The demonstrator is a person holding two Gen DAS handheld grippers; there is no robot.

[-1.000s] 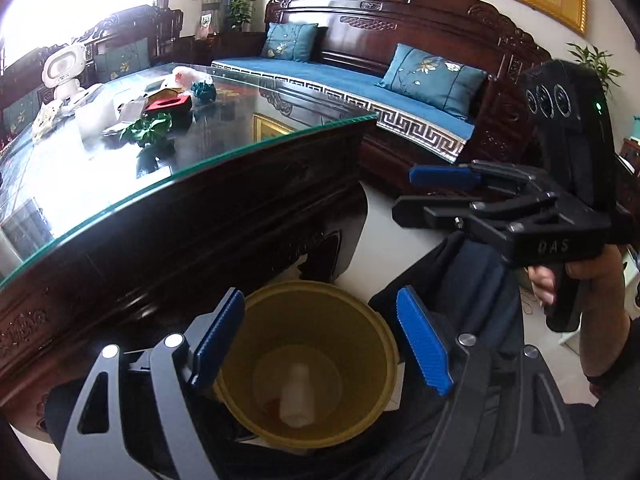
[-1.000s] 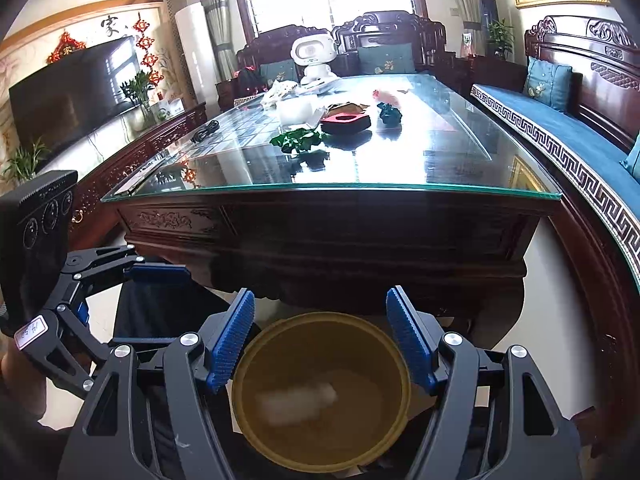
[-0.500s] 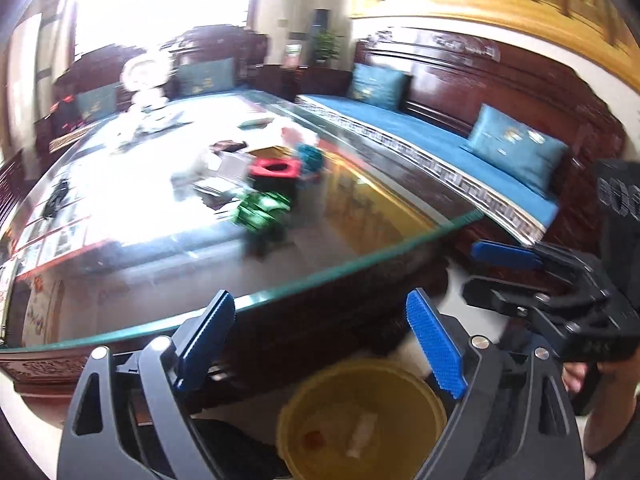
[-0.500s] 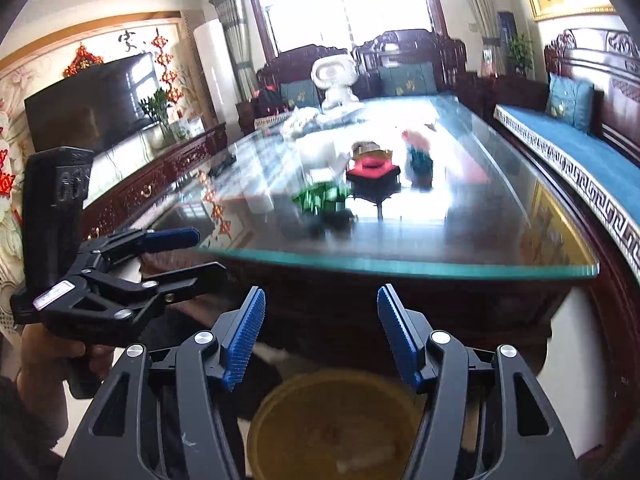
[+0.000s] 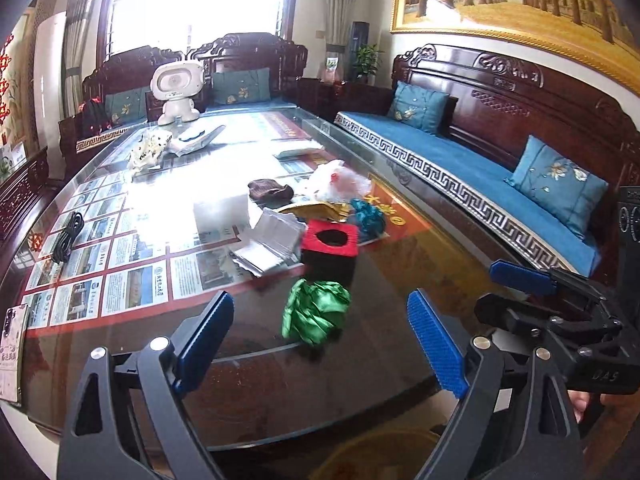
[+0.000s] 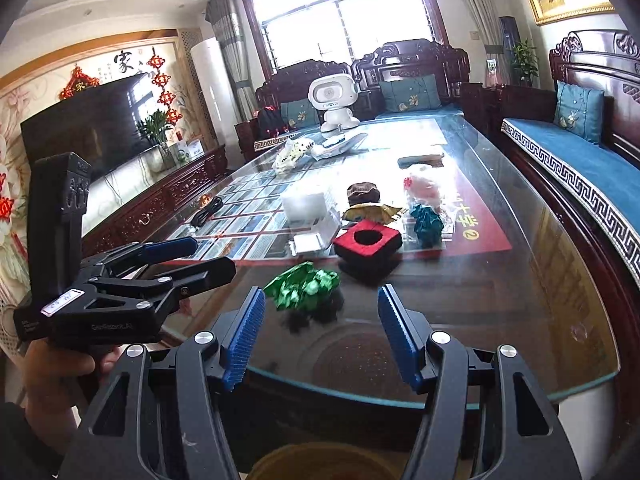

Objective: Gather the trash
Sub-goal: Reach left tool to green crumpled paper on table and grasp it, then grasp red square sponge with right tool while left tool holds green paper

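Jaws gape, ribbed blue pads; crinkled green wrapper (image 5: 315,311) ahead.

I stand at a long glass-topped table (image 6: 560,280) of dark carved wood. A blue-cushioned bench (image 5: 460,160) runs along my right under a gold-framed painting (image 5: 520,8). Bright windows (image 6: 340,20) glare ahead; a TV (image 6: 88,128) hangs left.

A crumpled green foil wrapper (image 5: 316,312) lies nearest the front edge of the glass-topped dark wooden table (image 5: 400,272). Just behind it sits a red-topped black square box (image 5: 330,250), with a crumpled teal wrapper (image 5: 368,218) to its right. A white toy robot (image 5: 176,92) stands at the far end.
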